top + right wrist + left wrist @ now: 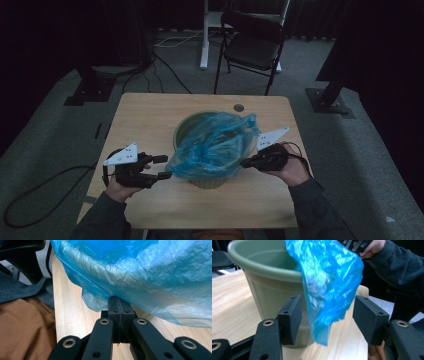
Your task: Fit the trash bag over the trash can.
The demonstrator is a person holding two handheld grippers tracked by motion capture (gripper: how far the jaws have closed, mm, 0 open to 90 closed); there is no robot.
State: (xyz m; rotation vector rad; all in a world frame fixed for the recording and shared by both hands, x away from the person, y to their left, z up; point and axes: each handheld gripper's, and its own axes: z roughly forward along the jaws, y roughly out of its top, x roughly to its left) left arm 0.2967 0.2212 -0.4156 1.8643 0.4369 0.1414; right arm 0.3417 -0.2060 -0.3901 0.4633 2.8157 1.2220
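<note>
A green plastic bucket (182,127) stands in the middle of the wooden table (150,110), with a thin blue plastic bag (215,142) draped into it and over its near rim. My left gripper (162,167) is at the bucket's left side, open. In the left gripper view a loose flap of the bag (329,277) hangs between the wide-apart jaws of my left gripper (327,315) in front of the bucket (269,277), and neither pad touches it. My right gripper (245,163) is at the bucket's right side, shut on the bag's edge (150,272), with its tips (119,300) tucked under the film.
A black folding chair (252,42) and a white desk leg (204,35) stand beyond the table's far edge. Cables trail over the grey floor at the left. A round hole (239,107) sits near the table's far edge. The person's lap (22,327) is close to the near edge.
</note>
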